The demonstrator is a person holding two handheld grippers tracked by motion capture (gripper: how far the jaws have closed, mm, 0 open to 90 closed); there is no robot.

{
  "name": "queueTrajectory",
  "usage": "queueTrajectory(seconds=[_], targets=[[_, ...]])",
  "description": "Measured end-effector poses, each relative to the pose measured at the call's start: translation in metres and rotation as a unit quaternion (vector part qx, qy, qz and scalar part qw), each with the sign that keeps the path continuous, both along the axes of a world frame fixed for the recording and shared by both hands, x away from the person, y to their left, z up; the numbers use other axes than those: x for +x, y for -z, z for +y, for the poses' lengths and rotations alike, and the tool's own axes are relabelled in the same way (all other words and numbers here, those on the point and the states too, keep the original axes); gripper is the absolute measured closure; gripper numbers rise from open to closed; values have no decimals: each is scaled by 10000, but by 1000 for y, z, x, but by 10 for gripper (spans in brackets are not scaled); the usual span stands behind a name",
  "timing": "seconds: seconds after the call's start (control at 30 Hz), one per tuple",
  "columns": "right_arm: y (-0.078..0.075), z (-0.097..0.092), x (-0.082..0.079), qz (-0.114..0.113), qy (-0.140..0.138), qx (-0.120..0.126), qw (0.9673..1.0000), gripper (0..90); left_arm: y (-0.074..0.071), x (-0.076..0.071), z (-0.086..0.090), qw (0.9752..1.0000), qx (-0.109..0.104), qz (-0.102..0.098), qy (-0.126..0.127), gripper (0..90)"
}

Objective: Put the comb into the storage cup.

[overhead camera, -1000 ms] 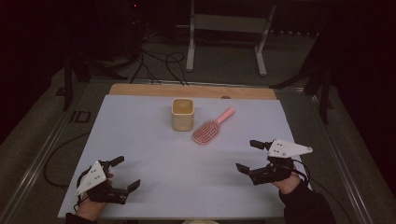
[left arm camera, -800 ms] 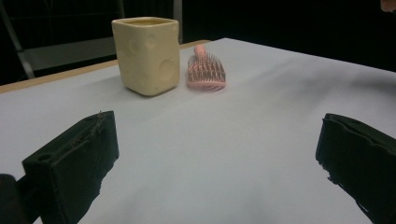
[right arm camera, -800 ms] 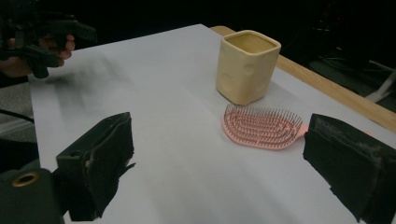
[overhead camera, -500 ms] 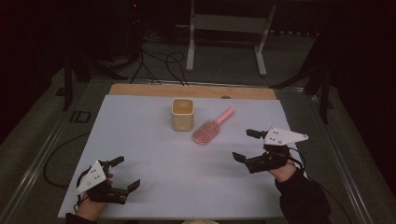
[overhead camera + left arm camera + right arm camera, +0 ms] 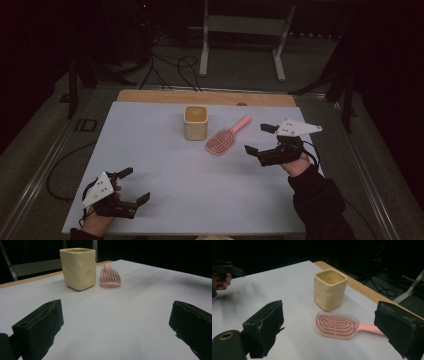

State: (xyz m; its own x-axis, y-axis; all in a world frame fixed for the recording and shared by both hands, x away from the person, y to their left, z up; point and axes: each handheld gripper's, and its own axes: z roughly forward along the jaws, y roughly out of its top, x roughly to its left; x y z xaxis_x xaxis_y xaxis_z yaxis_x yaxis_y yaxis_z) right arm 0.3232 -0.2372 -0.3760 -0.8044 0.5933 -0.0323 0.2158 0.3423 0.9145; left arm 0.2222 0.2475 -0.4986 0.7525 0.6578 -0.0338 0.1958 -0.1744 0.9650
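A pale yellow square cup (image 5: pixel 195 122) stands upright at the far middle of the white table (image 5: pixel 150 145). A pink hairbrush (image 5: pixel 227 136) lies bristles up just to its right, handle pointing far right. My right gripper (image 5: pixel 256 138) hovers open just right of the brush head, holding nothing. In the right gripper view the brush (image 5: pixel 338 325) lies between and ahead of the spread jaws, with the cup (image 5: pixel 329 290) behind it. My left gripper (image 5: pixel 136 184) rests open near the front left corner. The left gripper view looks across bare table to the cup (image 5: pixel 78 267) and brush (image 5: pixel 110 277).
A wooden strip (image 5: pixel 150 96) runs along the table's far edge. Behind it, a metal stand (image 5: pixel 242 30) and cables (image 5: pixel 170 65) sit on the dark floor. The other hand with its gripper (image 5: pixel 222 275) appears far off in the right gripper view.
My right gripper has moved forward and left, from the right front of the table to beside the hairbrush. The left gripper, cup and brush have stayed put.
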Motion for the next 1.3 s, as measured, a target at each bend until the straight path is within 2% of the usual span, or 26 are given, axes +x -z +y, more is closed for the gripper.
queueTrajectory(seconds=[0.13, 0.47, 0.7, 0.93, 0.97, 1.0, 1.1, 1.23, 1.3], targets=[[2, 1, 12, 59, 95, -51, 9999, 88, 0, 0, 0, 10000, 10, -7, 9, 2], [14, 2, 41, 297, 350, 6, 9989, 103, 0, 0, 0, 10000, 16, -4, 15, 2], [24, 3, 60, 416, 564, -7, 9975, 159, 0, 0, 0, 10000, -6, 6, 18, 1], [34, 3, 77, 606, 629, -62, 9962, 262, 0, 1, 1, 10000, -7, 9, 11, 1], [39, 5, 83, 673, 661, -97, 9955, 299, 0, 1, 1, 10000, -11, 15, 9, 1], [39, 5, 83, 673, 661, -97, 9955, 299, 0, 1, 0, 10000, -6, 9, 13, 1], [44, 9, 91, 682, 755, -248, 9945, 386, 0, 1, 0, 10000, -25, 23, 17, 2], [48, 12, 97, 726, 840, -318, 9933, 424, 0, 1, 1, 10000, -19, 28, 19, 1], [51, 13, 100, 738, 916, -385, 9923, 480, 0, 1, 1, 10000, -31, 27, 11, 1]])
